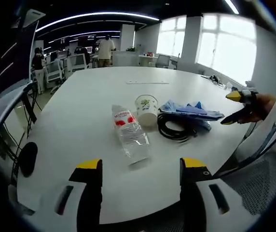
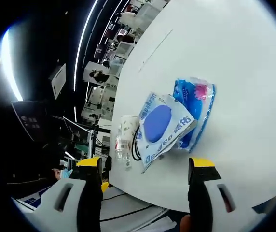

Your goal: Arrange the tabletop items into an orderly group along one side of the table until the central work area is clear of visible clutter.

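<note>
A clear plastic water bottle point(image 1: 131, 135) with a red label lies on its side on the white table point(image 1: 89, 96). Beside it stands a white paper cup point(image 1: 146, 109), then a coiled black cable point(image 1: 174, 128) and blue-and-white plastic packets point(image 1: 192, 110). My left gripper point(image 1: 142, 165) is open at the near table edge, short of the bottle. The right gripper point(image 1: 235, 107) hovers open at the right, just past the packets. In the right gripper view, my right gripper point(image 2: 145, 165) stands open above the packets point(image 2: 169, 123), with the cup point(image 2: 127, 126), cable point(image 2: 136, 143) and bottle point(image 2: 122, 149) beyond.
A mesh chair back point(image 1: 258, 179) sits at the table's near right edge. A thin strip point(image 1: 146, 82) lies on the far part of the table. Office chairs and people point(image 1: 105, 50) stand in the background. A monitor point(image 1: 7, 82) is at the left.
</note>
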Demonstrator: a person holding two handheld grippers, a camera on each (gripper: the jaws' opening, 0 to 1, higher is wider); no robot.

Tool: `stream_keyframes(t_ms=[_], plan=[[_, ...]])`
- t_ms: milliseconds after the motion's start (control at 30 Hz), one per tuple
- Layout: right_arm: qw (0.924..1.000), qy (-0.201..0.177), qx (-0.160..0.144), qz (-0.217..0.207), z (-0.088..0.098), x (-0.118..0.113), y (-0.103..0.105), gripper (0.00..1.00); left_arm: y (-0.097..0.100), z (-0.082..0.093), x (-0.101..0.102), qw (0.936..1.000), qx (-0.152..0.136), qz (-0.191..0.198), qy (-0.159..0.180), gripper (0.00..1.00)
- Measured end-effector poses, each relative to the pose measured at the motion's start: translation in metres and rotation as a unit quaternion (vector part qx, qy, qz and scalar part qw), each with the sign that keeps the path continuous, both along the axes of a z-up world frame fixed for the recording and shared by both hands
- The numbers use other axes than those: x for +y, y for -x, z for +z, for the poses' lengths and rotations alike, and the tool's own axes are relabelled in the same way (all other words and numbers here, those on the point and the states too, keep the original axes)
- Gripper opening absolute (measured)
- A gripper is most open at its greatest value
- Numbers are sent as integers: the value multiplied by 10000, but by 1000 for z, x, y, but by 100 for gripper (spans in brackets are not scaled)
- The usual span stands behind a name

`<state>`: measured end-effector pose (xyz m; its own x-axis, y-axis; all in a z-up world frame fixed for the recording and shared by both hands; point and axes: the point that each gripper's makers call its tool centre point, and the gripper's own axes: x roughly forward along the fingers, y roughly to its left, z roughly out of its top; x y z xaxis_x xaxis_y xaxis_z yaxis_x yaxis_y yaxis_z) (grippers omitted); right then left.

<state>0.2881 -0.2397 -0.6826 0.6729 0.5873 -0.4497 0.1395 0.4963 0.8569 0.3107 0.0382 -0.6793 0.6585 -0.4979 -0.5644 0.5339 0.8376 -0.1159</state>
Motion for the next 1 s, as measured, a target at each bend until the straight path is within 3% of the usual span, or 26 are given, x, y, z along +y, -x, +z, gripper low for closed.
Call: stream_keyframes(t_ms=[200,600,800,900,1000], plan=[[10000,25,12,12,-2,5,-4,71,-2,2,2,10000,-40,52,44,65],[9982,-258,235,-496,-10,6,-26,61,-2,3,2,10000,-52,64,51,62],[9953,-457,468,-713,-20,8,-26,43,-1,1,3,10000,-17,57,31,62],[9940,-566,469,-814,-22,8,-27,31,-1,0,3,10000,-1,47,14,61],[9942,-492,471,-837,-25,7,-28,12,-1,-2,3,10000,20,35,-7,61]])
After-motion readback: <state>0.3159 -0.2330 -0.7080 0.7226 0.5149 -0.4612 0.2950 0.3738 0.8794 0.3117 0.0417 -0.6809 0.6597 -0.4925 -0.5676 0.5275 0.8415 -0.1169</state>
